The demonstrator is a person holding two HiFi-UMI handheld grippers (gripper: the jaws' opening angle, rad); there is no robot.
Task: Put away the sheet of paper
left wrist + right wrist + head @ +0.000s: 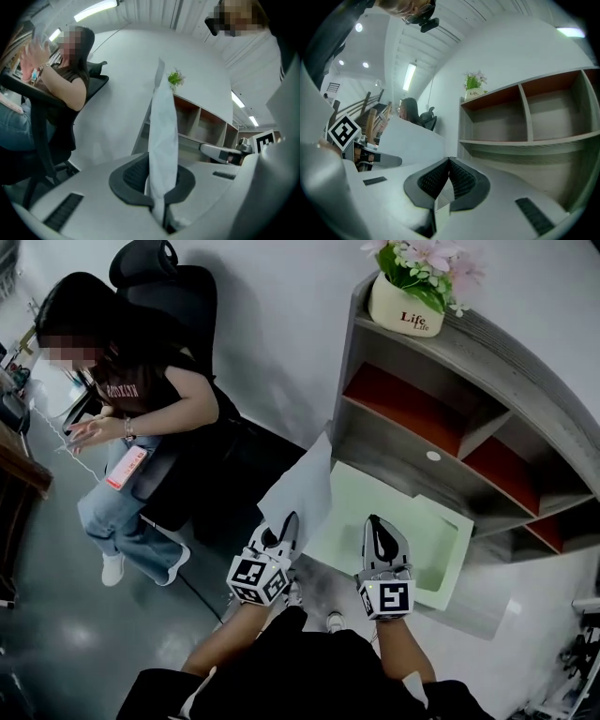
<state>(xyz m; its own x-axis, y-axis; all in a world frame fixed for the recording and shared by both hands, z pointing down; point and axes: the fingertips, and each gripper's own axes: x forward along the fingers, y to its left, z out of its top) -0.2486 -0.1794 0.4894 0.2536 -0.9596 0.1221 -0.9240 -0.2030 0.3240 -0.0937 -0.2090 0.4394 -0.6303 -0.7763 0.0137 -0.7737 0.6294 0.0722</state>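
A white sheet of paper [302, 486] stands up from my left gripper [287, 521], whose jaws are shut on its lower corner. In the left gripper view the paper [162, 126] rises edge-on between the dark pads [133, 176]. My right gripper [376, 523] hangs level with the left, a little to its right, jaws shut with nothing in them. In the right gripper view its tips [449, 161] meet, and the paper [410, 140] shows to the left. Both grippers hover in front of a light green tray [422, 535].
A grey shelf unit [427, 432] with red-brown back panels stands behind the tray; its open compartments [534, 115] show nothing inside. A white flower pot [405, 307] sits on top. A person [141, 418] sits in a black office chair at the left.
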